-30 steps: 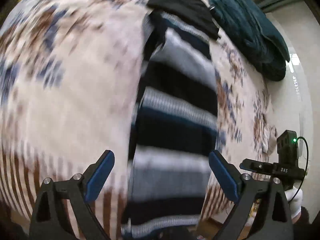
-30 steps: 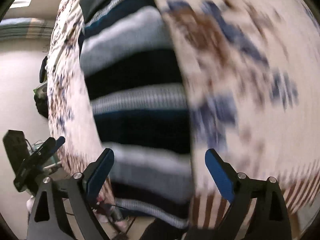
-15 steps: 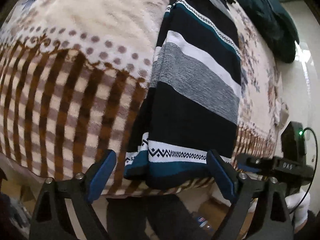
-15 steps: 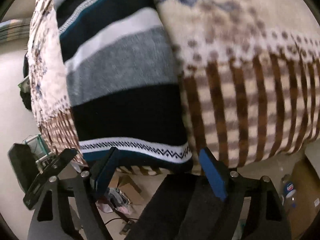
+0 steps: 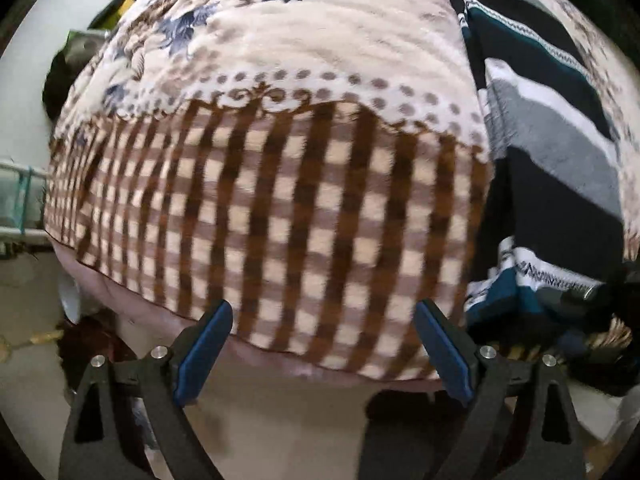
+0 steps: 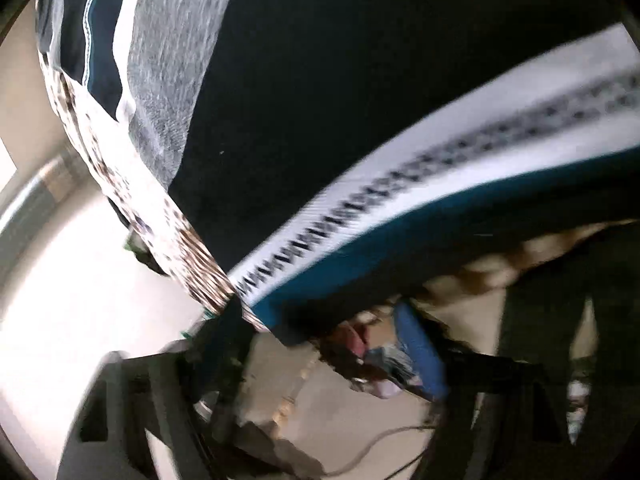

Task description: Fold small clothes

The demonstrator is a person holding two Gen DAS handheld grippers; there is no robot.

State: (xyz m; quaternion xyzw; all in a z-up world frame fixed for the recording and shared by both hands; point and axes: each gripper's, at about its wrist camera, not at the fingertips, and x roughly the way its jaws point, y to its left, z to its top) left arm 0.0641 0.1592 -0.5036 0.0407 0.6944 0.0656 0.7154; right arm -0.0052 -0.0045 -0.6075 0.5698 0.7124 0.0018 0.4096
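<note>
A striped sweater (image 5: 552,160) in black, grey, white and teal lies on a flowered blanket (image 5: 304,184), its zigzag-trimmed hem (image 6: 400,200) at the bed's near edge. My left gripper (image 5: 324,350) is open and holds nothing. It points down over the blanket's brown checked border, left of the sweater. My right gripper (image 6: 320,344) is at the hem, blurred, and its jaws are closing. The hem's lower corner hangs between them. The blue right pad (image 6: 416,356) still stands apart from the cloth. In the left wrist view the right gripper (image 5: 568,294) shows dark against the bunched hem.
The blanket ends at the bed's front edge (image 5: 280,354), with pale floor below. Clutter (image 5: 80,340) and a wire rack (image 5: 16,200) stand at the left. A person's dark trouser legs (image 6: 560,320) are close to the edge. Cables and boxes (image 6: 280,420) lie on the floor.
The left gripper has shifted left, off the sweater and over the checked border. The right gripper has dropped close to the hem, rolled, and its jaws have narrowed.
</note>
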